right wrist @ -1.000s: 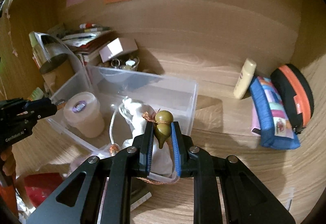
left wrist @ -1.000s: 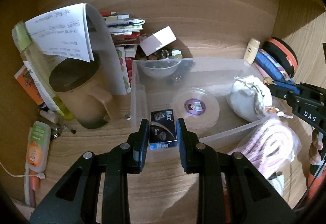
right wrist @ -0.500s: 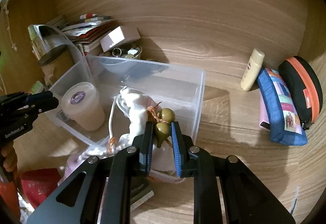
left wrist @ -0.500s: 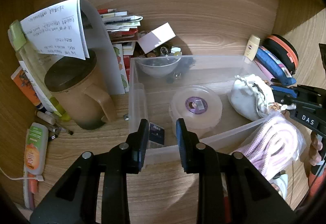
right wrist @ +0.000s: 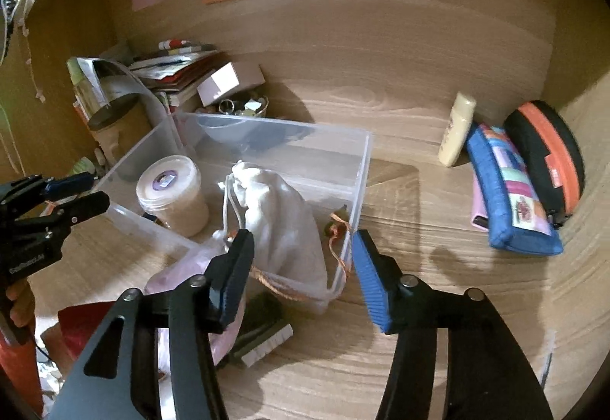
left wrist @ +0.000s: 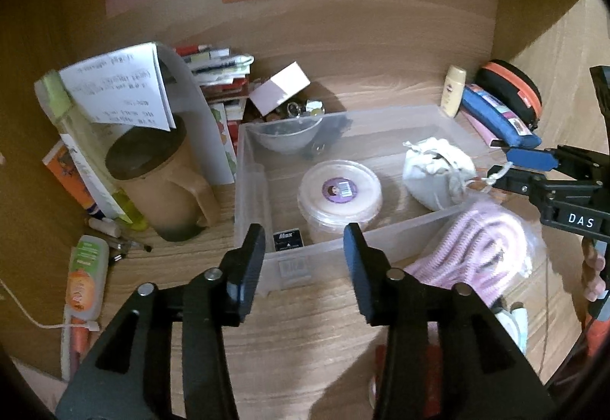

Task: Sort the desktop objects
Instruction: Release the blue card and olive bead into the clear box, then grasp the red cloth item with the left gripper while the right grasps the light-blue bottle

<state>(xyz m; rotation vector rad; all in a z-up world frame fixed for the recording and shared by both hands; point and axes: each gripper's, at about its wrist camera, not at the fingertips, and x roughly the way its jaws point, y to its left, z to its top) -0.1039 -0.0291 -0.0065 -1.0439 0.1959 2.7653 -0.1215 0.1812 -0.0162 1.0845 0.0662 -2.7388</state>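
Your left claw [left wrist: 305, 248] is opening with nothing between its pads; it hangs over the near wall of the one clear bin [left wrist: 251, 198]. Your right claw [right wrist: 303, 248] is opening too, empty, above the bin's near right corner. Three things lie in that bin: one small black box [left wrist: 288, 240] at the front left corner, one round lidded tub [left wrist: 339, 191] just beside it, and one white drawstring pouch [left wrist: 434, 172] at the right end. On the surface left of the bin stands one brown mug [left wrist: 160, 191]. To the right lie one blue pencil case [right wrist: 511, 187] and one black-and-orange case [right wrist: 545, 153], touching. One pink bundle in plastic [left wrist: 480, 244] crowds the bin's front wall.
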